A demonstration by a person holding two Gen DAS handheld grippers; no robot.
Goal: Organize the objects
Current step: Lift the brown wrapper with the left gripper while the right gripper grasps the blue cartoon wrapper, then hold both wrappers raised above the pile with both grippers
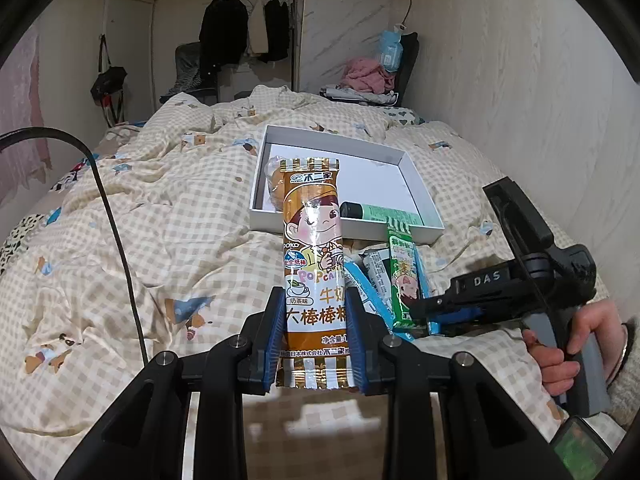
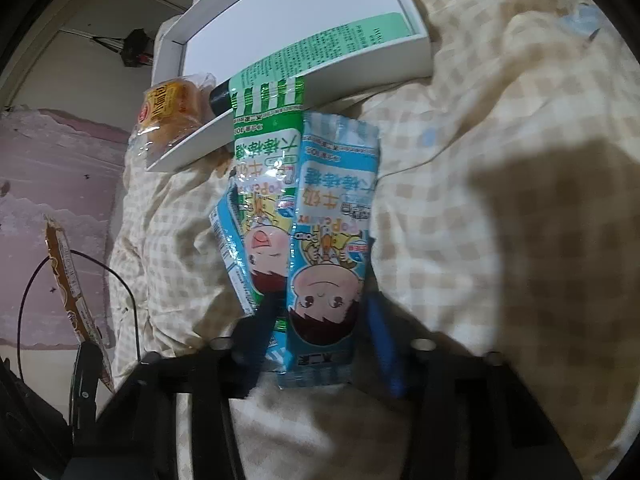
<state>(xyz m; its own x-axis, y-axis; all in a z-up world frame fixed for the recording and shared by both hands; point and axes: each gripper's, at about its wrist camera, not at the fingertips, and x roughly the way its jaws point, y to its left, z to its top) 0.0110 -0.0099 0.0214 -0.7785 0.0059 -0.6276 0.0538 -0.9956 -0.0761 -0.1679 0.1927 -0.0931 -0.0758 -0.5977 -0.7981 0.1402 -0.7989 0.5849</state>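
In the left wrist view a black cable (image 1: pixel 120 240) arcs down the left side of the frame over a checked quilt (image 1: pixel 180 220) that covers the bed. At centre, the left gripper (image 1: pixel 316 340) is clamped on the lower part of a brown candy packet (image 1: pixel 312 256), its blue pads pressing both long edges so the packet stands upright in front of the lens. Behind it, in the upper middle, sits a shallow white box (image 1: pixel 420 192) holding a green tube (image 1: pixel 380 213) along its near wall and a wrapped yellow bun (image 1: pixel 274 184) at its left corner, mostly hidden by the packet. Just right of centre a green candy packet (image 1: pixel 404 276) lies on blue ones on the quilt — the right gripper (image 1: pixel 424 312) reaches in from the right edge at their near end, gripped by a hand (image 1: pixel 576 344) at lower right. In the right wrist view the brown packet shows at the far left, edge-on. The white box fills the top centre with the bun at its left corner. Below it the green packet overlaps a blue candy packet (image 2: pixel 332 232), whose lower end lies between the right gripper's fingers (image 2: pixel 382 344) — motion blur hides whether the pads press it, so I cannot tell if it is gripped.
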